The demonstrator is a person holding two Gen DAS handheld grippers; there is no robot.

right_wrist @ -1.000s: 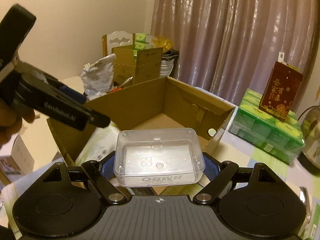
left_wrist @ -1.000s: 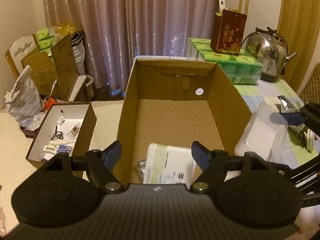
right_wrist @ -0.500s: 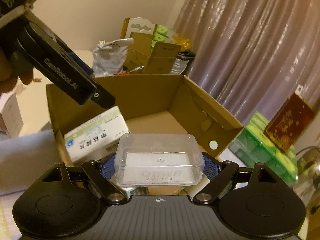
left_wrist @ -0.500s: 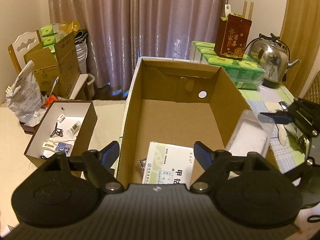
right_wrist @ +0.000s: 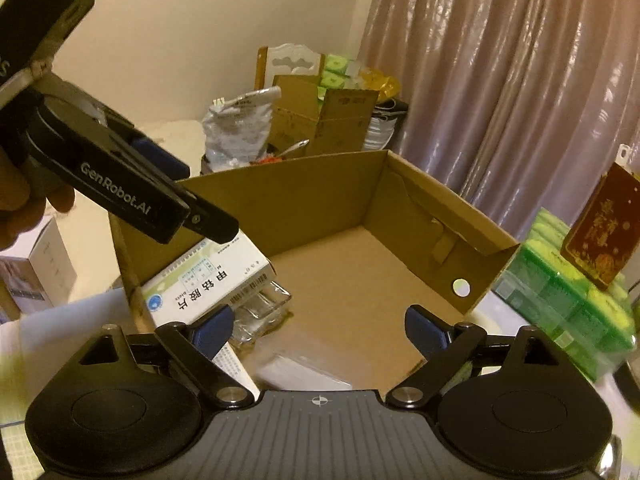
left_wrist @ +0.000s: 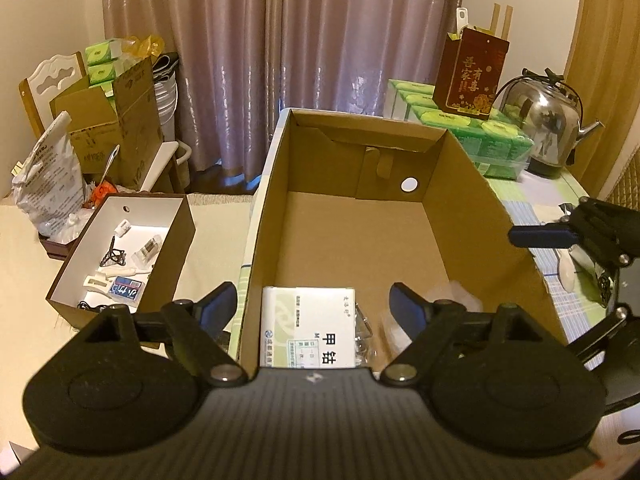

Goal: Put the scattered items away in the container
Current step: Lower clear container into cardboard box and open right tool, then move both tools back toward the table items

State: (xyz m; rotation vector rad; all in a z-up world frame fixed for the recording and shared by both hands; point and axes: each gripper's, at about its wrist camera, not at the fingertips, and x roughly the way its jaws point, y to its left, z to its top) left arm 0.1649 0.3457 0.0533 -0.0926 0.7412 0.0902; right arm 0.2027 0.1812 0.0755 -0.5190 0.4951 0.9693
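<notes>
So both tools are spread wide, right tool (right_wrist: 318,326) just opened, clear plastic case (right_wrist: 300,372) dropped into the cardboard box (right_wrist: 304,196), left tool (left_wrist: 310,304) gripping nothing

Two tools are in view: the left tool (left_wrist: 312,308) and the right tool (right_wrist: 320,328). One large open cardboard box (left_wrist: 472,184) holds one white medicine carton (left_wrist: 308,332), one clear plastic case (right_wrist: 300,372) and one crinkled clear wrapper (right_wrist: 260,316). One smaller brown box (left_wrist: 176,248), one steel kettle (left_wrist: 548,120) and one red paper bag (left_wrist: 472,76) are also visible.
</notes>
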